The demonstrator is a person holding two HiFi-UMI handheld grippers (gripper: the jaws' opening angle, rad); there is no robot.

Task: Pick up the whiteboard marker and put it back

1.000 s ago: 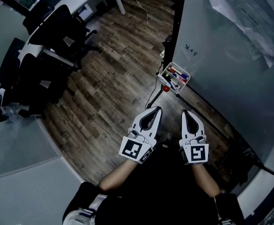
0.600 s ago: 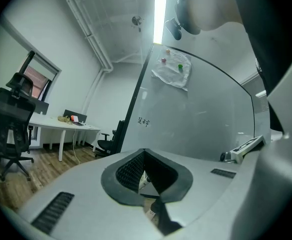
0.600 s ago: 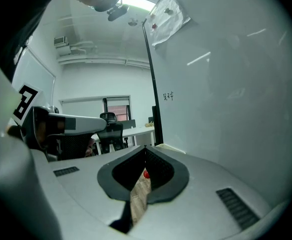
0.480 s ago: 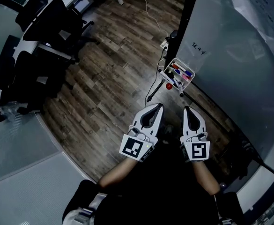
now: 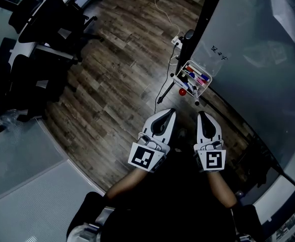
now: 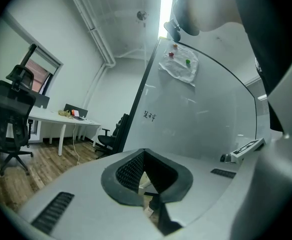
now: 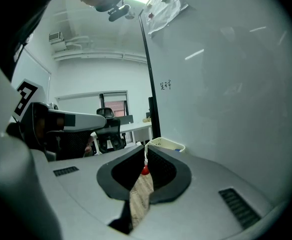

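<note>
Both grippers are held side by side, close to the person's body, pointing toward the whiteboard (image 5: pixel 248 59) over a wooden floor (image 5: pixel 117 74). The left gripper (image 5: pixel 168 114) has its fingers (image 6: pixel 131 171) pressed together at the tips, with nothing caught between them (only the teardrop hollow behind the tips stays clear). The right gripper (image 5: pixel 203 116) is likewise closed and empty, its fingers leaving just a hairline slit. Through that slit its own view shows a small red ball (image 7: pixel 145 171), which hangs beside the basket's lower corner. The markers (image 5: pixel 194 77), several with blue and red caps, lie in a white basket (image 7: pixel 166 143) fixed to the foot of the whiteboard. The basket sits a little ahead of both sets of fingers and apart from them, slightly nearer the right gripper's line. There is a small scribble on the whiteboard above the basket. Dark office chairs (image 5: pixel 51 19) stand well off on the left of the head view, across the floor from the whiteboard.
</note>
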